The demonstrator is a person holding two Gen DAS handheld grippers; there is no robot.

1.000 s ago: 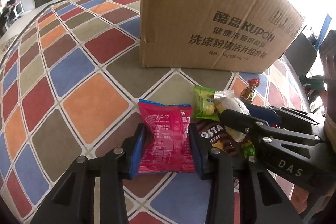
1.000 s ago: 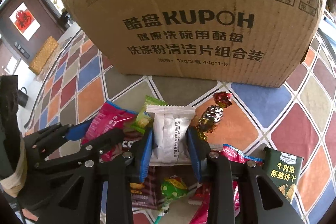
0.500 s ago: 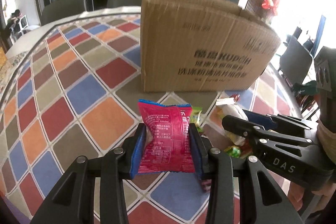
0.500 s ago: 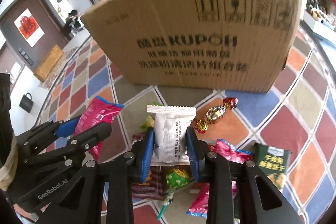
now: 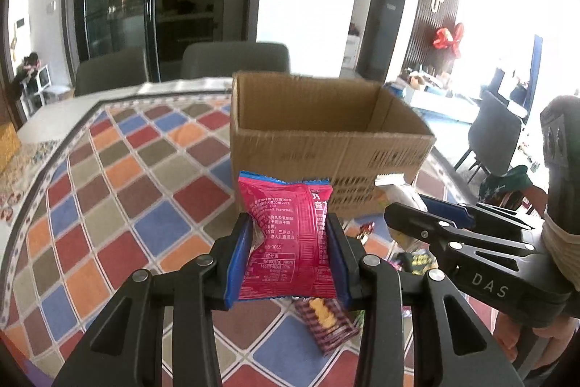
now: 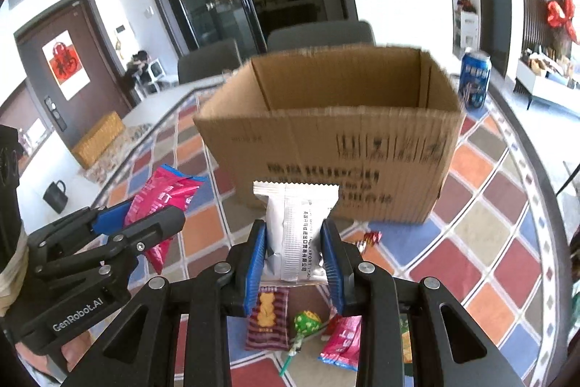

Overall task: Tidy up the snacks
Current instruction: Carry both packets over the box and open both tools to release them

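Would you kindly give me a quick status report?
Left gripper shut on pink snack packet. Right gripper shut on white packet. Open cardboard box ahead, path unobstructed.

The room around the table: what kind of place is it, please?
Most likely a home, in its dining area. The table wears a colourful checked cloth, grey chairs stand at its far side, and a red paper decoration hangs on a door. A cardboard box and snacks sit on the table.

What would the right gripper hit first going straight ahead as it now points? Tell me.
Likely the near wall of the open cardboard box: the right gripper, shut on a white snack packet, points at it. Depth is unclear; it might meet the tablecloth first.
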